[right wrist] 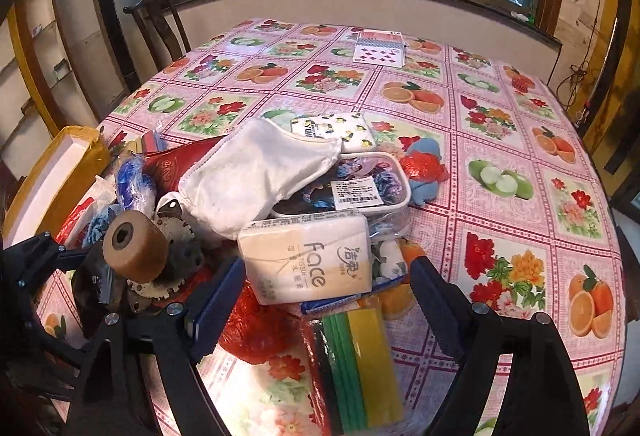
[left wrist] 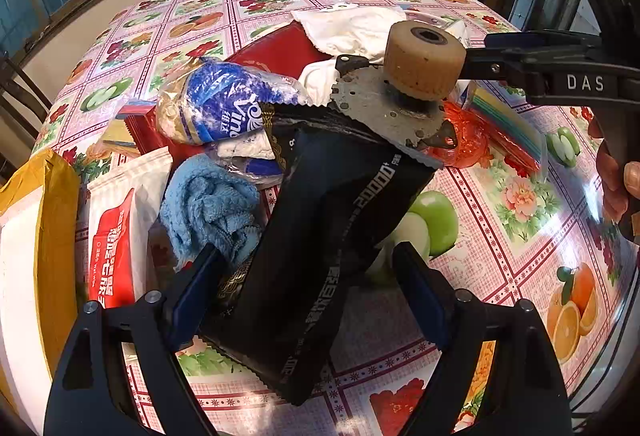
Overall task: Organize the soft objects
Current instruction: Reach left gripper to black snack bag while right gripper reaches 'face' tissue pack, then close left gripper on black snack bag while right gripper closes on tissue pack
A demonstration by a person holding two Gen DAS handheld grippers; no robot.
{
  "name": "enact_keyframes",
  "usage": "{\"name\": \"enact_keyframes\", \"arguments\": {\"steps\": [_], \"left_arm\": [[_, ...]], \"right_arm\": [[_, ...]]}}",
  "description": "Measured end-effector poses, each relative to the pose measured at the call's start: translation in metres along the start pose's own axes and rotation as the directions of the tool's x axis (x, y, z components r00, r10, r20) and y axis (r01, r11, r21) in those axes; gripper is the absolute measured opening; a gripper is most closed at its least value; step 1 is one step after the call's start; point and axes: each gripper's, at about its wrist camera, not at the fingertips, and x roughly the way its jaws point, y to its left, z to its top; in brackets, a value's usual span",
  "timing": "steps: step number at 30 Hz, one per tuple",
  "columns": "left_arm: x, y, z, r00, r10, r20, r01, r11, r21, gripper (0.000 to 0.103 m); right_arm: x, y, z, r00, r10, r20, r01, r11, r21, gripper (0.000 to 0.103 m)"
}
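Black pouch [left wrist: 320, 236], light and crinkly, is being straddled by the spread, empty left gripper [left wrist: 308, 292]; mid-body is being judged best. Right gripper [right wrist: 324, 300] is being held wide, grasping nothing.

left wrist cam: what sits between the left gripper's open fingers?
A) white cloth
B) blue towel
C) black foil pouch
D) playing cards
C: in the left wrist view the black foil pouch lies between the spread fingers of the left gripper; the blue towel sits off to the side.
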Motion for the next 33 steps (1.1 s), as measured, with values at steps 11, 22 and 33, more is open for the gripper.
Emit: {"name": "enact_keyframes", "arguments": {"steps": [11,22,33], "left_arm": [[0.002,-0.001,0.001,1.000,-0.008,-0.001,0.008,1.000,-0.006,0.086],[0.001,0.010,0.002,0.998,-0.061,-0.009,0.060,0.996,-0.067,0.043],[-0.026,0.001,-0.014,0.989,-0.147,0.024,0.148,0.988,-0.051,0.037]], "right_arm": [[0.023,0.000,0.002,0.998,0.059,-0.037,-0.059,0.998,0.016,0.065],[0.000,-0.016,-0.012,0.993,0.120,0.017,-0.121,0.986,0.116,0.064],[-0.059,-0.001,-0.030,0.986,0.139,0.094,-0.149,0.983,0.104,0.064]]}}
